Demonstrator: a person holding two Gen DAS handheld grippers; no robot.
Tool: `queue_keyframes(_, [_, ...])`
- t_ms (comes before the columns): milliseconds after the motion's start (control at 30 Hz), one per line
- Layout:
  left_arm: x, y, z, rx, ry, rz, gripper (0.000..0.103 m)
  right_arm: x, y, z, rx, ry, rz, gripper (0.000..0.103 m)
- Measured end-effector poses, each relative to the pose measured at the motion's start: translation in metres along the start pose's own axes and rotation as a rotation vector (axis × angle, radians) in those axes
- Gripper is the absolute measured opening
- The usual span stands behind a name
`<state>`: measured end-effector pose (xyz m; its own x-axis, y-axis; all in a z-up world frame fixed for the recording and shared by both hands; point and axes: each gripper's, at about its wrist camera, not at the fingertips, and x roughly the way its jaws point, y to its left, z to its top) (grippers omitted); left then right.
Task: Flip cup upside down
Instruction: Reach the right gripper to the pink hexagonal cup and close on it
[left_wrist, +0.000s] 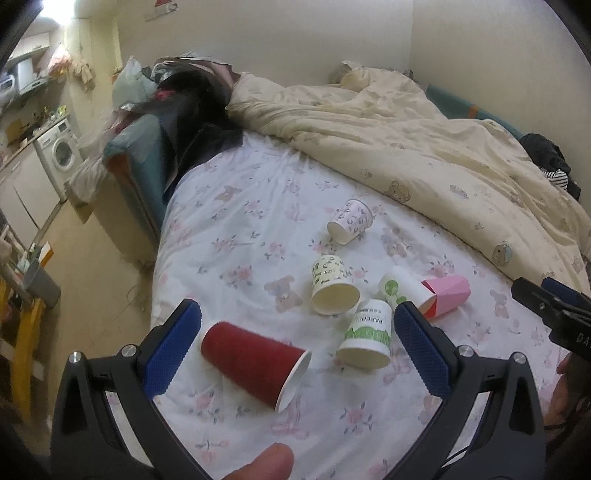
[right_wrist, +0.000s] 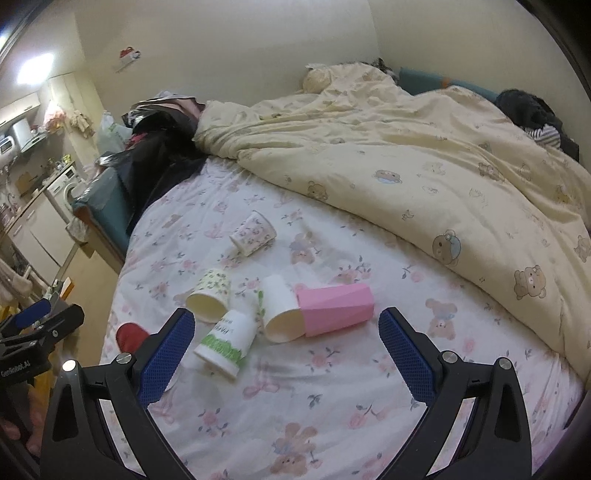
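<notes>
Several cups lie on their sides on the floral bed sheet (left_wrist: 236, 229). A red cup (left_wrist: 255, 363) lies between the blue fingers of my open left gripper (left_wrist: 297, 332), which is empty. Beyond it lie a green-and-white paper cup (left_wrist: 367, 334), a cream cup with green marks (left_wrist: 332, 286), a purple-patterned cup (left_wrist: 351, 221), a white cup (left_wrist: 400, 290) and a pink cup (left_wrist: 447, 293). My right gripper (right_wrist: 286, 338) is open and empty above the sheet, with the pink cup (right_wrist: 334, 308), the white cup (right_wrist: 279, 314) and the green-and-white cup (right_wrist: 225, 343) just ahead of it.
A rumpled cream duvet (left_wrist: 424, 147) covers the far and right side of the bed. Dark clothes and bags (left_wrist: 192, 110) pile at the bed's far left. The bed's left edge drops to the floor (left_wrist: 92, 280), with a washing machine (left_wrist: 61, 153) beyond.
</notes>
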<state>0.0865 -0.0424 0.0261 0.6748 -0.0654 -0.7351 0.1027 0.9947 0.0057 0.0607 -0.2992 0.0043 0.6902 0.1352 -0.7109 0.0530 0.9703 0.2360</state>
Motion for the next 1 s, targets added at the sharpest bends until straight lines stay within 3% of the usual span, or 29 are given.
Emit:
queue_keyframes(367, [0.054, -0.026, 0.017, 0.065, 0.071, -0.001, 0.103, 0.063, -0.046, 0.01, 0.168, 0.167, -0.033, 0.102])
queue_keyframes(733, [0.104, -0.042, 0.03, 0.087, 0.143, -0.004, 0.103, 0.129, -0.11, -0.003, 0.623, 0.379, 0.054, 0.102])
queue_keyframes(833, [0.114, -0.047, 0.03, 0.101, 0.154, -0.001, 0.103, 0.151, -0.117, -0.014, 0.749, 0.442, 0.095, 0.094])
queue_keyframes(1000, [0.131, -0.048, 0.029, 0.097, 0.181, 0.006, 0.103, 0.182, -0.119, -0.019, 0.819, 0.475, 0.097, 0.089])
